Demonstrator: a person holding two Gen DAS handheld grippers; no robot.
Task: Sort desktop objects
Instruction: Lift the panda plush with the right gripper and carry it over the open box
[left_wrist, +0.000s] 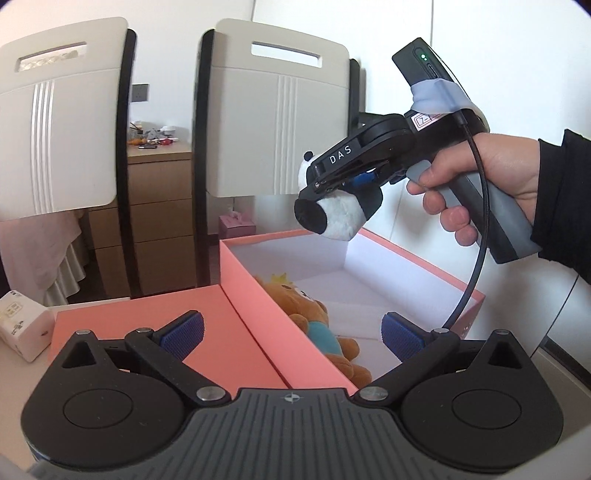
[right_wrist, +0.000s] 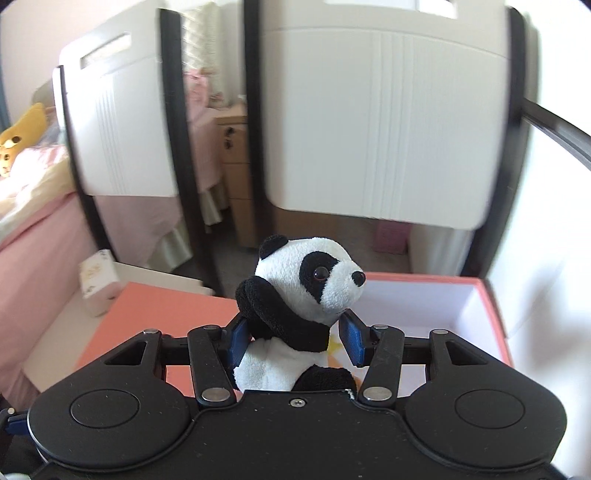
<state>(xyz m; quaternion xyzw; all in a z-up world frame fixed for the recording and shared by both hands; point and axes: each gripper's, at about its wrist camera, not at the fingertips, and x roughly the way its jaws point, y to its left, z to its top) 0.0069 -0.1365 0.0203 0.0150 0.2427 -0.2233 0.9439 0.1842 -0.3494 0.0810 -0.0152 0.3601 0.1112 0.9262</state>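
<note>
The right tool (right_wrist: 295, 341) grips a plush panda (right_wrist: 306, 295) by its middle, up in the air over the open pink box (left_wrist: 413, 258) — carried so, I'd judge, to drop it in beside the orange plush toy (left_wrist: 314, 317) already lying inside. The left tool (left_wrist: 293, 336) hangs wide and empty. The box's lid (left_wrist: 147, 332) lies alongside on the surface; nothing bars the opening.
</note>
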